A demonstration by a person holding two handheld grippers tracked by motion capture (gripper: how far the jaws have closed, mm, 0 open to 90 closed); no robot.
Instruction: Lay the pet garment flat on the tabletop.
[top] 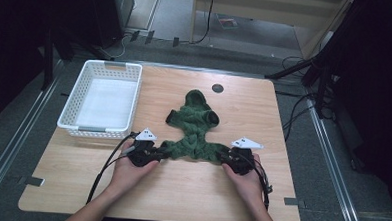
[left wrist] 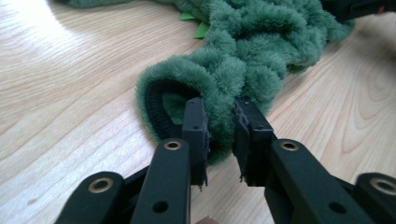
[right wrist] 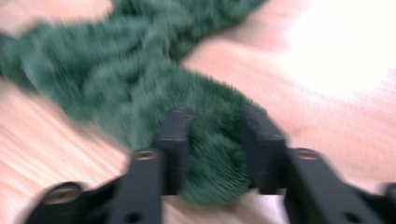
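Left gripper [left wrist: 219,135] pinches fuzzy green garment [top: 193,125] at a ribbed dark-lined cuff; right gripper [right wrist: 215,140] clamps the opposite plush end. Garment lies bunched, knobbly, mid wooden table [top: 180,190]. White slotted plastic basket [top: 71,110] sits left, holding nothing.
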